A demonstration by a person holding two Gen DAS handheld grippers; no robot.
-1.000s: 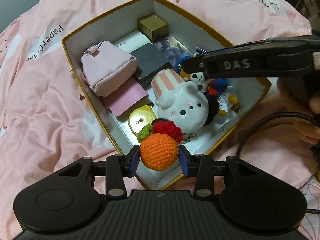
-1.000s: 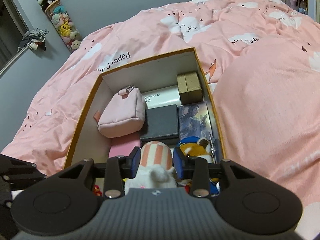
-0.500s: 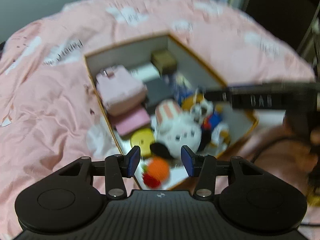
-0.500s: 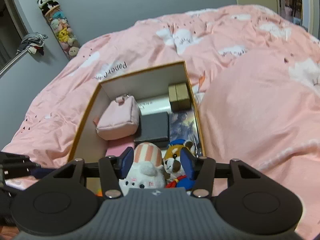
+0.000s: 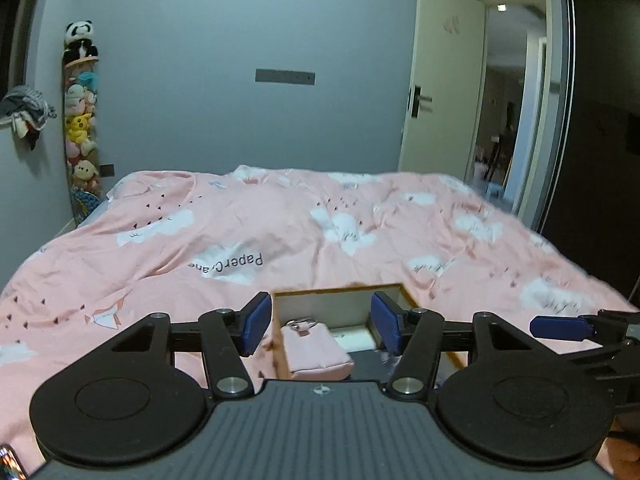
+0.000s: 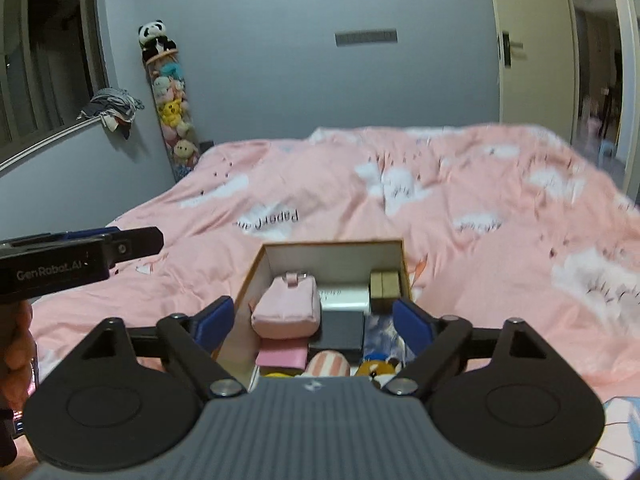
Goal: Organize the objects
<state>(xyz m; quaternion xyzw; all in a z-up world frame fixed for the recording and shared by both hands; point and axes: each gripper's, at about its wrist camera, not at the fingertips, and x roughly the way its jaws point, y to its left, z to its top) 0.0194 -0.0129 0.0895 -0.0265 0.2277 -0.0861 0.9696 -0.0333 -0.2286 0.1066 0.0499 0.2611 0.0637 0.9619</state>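
Hovering above the near end of the box [image 6: 334,254] on the pink duvet [image 5: 280,232], the left gripper [image 5: 320,322] and right gripper [image 6: 312,322] both gape, holding nothing; the pink pouch [image 6: 288,308] lies at the box's far left.

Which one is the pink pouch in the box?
On the pink bed sits an open box. The pouch lies at its far left, by a black case. It alone is soft and puffy, with a top tab.
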